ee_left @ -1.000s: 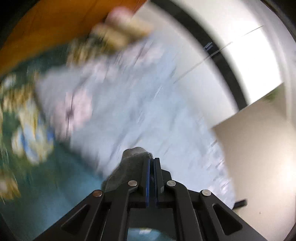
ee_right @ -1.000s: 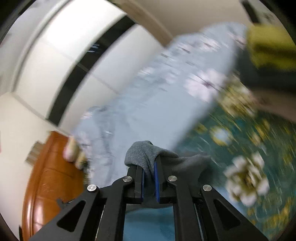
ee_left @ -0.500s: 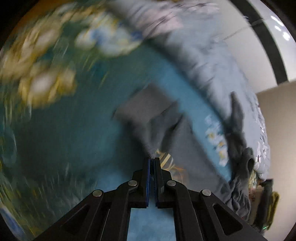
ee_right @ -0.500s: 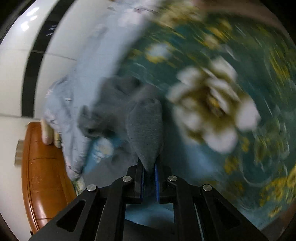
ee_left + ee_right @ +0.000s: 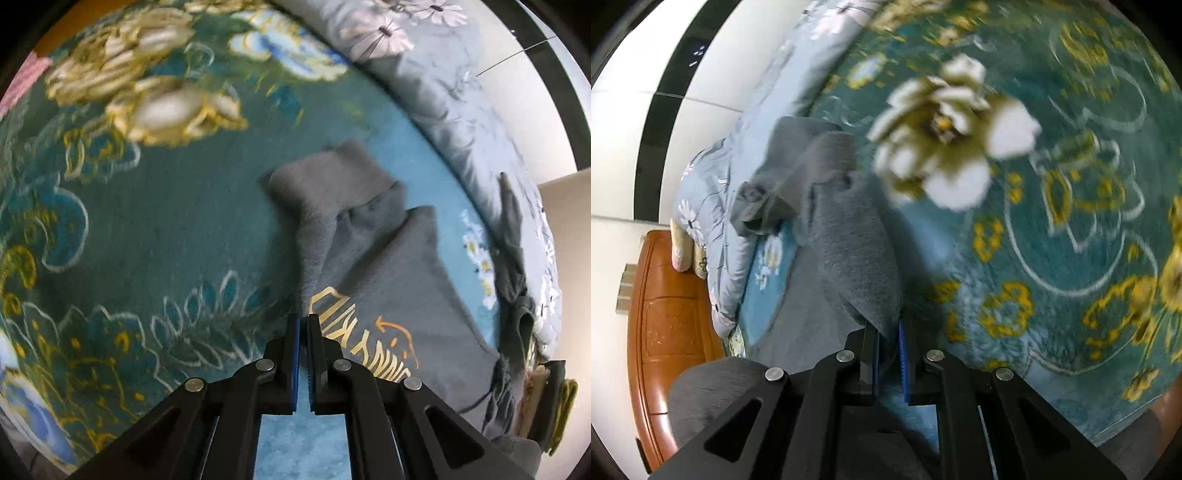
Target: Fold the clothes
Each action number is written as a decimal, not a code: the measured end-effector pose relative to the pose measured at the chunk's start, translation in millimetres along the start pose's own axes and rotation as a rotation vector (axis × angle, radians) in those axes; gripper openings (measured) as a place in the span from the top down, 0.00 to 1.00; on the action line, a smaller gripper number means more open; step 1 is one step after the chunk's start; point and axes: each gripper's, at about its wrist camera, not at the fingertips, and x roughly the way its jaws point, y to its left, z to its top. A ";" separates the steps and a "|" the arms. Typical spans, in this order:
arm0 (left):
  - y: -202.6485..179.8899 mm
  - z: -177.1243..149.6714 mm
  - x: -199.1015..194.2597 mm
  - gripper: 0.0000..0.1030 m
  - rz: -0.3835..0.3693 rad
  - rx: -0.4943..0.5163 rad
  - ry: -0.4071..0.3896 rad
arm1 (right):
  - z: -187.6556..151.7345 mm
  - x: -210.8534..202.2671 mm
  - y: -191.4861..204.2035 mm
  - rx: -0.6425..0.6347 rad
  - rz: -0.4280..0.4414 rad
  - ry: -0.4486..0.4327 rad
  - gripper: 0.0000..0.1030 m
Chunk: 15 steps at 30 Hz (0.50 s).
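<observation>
A grey sweatshirt (image 5: pixel 388 266) with gold lettering (image 5: pixel 351 325) lies spread on a teal floral blanket (image 5: pixel 147 240). My left gripper (image 5: pixel 304 321) is shut at the sweatshirt's near edge, where a thin bit of cloth meets its tips. In the right wrist view the same sweatshirt (image 5: pixel 849 251) runs away from me in a long fold. My right gripper (image 5: pixel 886 328) is shut on its near end, low over the blanket (image 5: pixel 1052 240). The far part of the garment is bunched and creased.
A pale blue flowered duvet (image 5: pixel 461 92) is heaped along the blanket's far side (image 5: pixel 720 192), with a dark grey piece of cloth (image 5: pixel 513 258) draped on it. Orange-brown wooden furniture (image 5: pixel 672 314) and a white wall stand behind. A yellow-green item (image 5: pixel 563 410) sits at the right.
Both grippers have swung down from the raised position, bringing the sweatshirt from hanging in the air to lying on the blanket. Both stayed shut throughout.
</observation>
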 end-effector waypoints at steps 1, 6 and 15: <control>-0.8 -1.1 2.6 0.97 0.003 0.006 0.006 | 0.4 -0.9 1.8 -0.011 0.005 0.000 0.92; -8.8 3.3 -1.0 0.95 -0.008 0.033 0.012 | 6.2 -17.6 26.2 -0.135 -0.012 -0.025 0.81; -10.2 12.5 -16.1 0.72 -0.014 0.026 0.023 | 53.8 -6.3 54.8 -0.196 -0.054 -0.101 0.44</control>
